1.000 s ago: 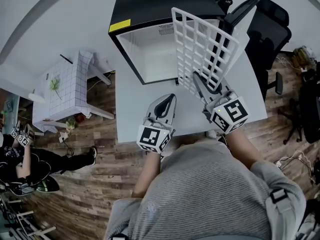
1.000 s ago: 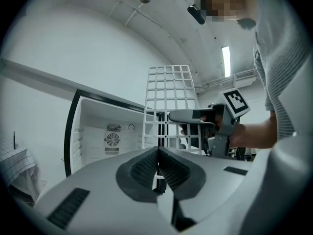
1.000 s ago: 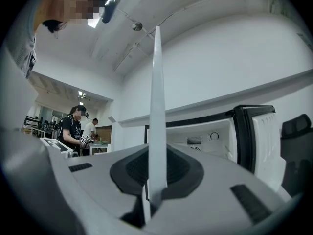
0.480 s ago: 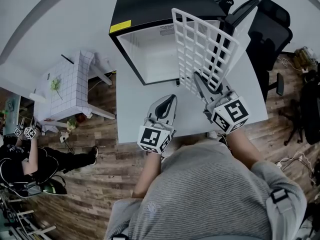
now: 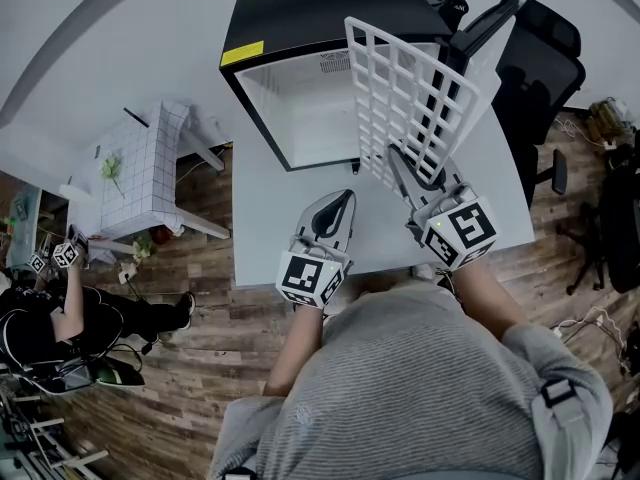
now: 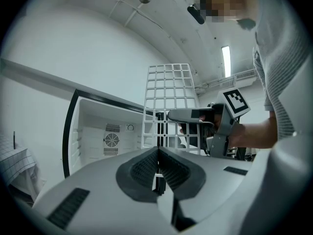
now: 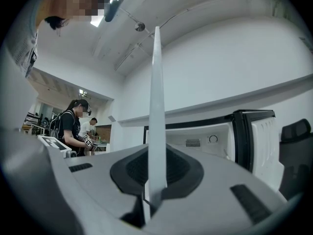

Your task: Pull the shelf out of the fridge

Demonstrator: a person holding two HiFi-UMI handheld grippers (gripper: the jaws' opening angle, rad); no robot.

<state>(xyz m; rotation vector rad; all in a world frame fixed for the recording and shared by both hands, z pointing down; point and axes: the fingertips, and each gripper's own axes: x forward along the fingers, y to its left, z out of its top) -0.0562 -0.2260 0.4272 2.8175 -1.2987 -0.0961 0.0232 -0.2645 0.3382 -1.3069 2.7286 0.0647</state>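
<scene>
While your right claw [image 5: 396,158] clamps its lower edge, the white shelf [image 5: 405,93] stands on end outside the fridge [image 5: 300,13].
It's a flat white grid of square openings inside a plain frame, reared nearly upright over the right half of the tabletop [image 5: 262,230], just in front of the fridge's open mouth. In your right gripper view it shows as a thin blade, edge-on, with the pads pressed on it. Your left claw [image 5: 340,203] sits near the tabletop's front edge, jaws fully together on nothing, clear of the shelf.

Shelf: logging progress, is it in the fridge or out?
Out: the shelf stands on edge outside the fridge, clamped in the right gripper.
</scene>
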